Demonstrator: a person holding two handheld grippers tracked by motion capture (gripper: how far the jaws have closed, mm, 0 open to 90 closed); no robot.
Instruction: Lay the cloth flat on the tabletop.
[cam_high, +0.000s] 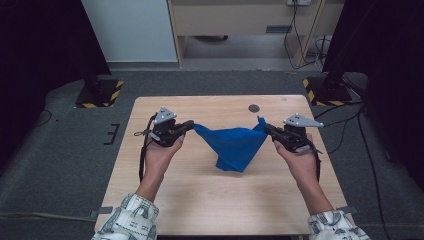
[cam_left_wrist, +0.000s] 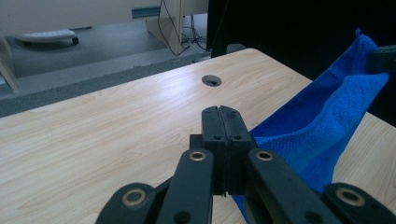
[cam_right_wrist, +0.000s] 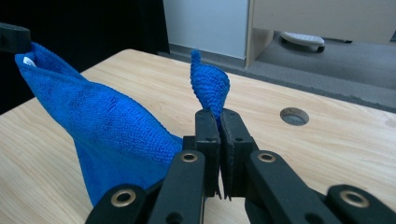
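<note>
We hold a blue cloth stretched between two grippers above the desk. The cloth is a soft microfibre towel with a short looped pile; it sags in the middle into a V-shaped pouch whose lower folds hang down close to the desk surface near its centre. The left gripper is closed on one upper corner of the cloth: in the left gripper view its two black jaws stand pressed together, with the cloth running off to the right of them. The right gripper is closed on the opposite corner; in the right gripper view a twisted tip of the cloth stands up just above the clamped jaws. Each gripper is made of matte black links with brass-coloured pivot pins, and carries a grey three-cornered plate on top. The desk is a rectangular board of pale wood-grain laminate with a smooth finish. A round cable hole sits near its far edge, behind the cloth and apart from it. Beyond the desk lies grey carpet, with two stand bases marked in yellow-and-black hazard tape at the far corners. Patterned sleeves cover our forearms at the near edge.
</note>
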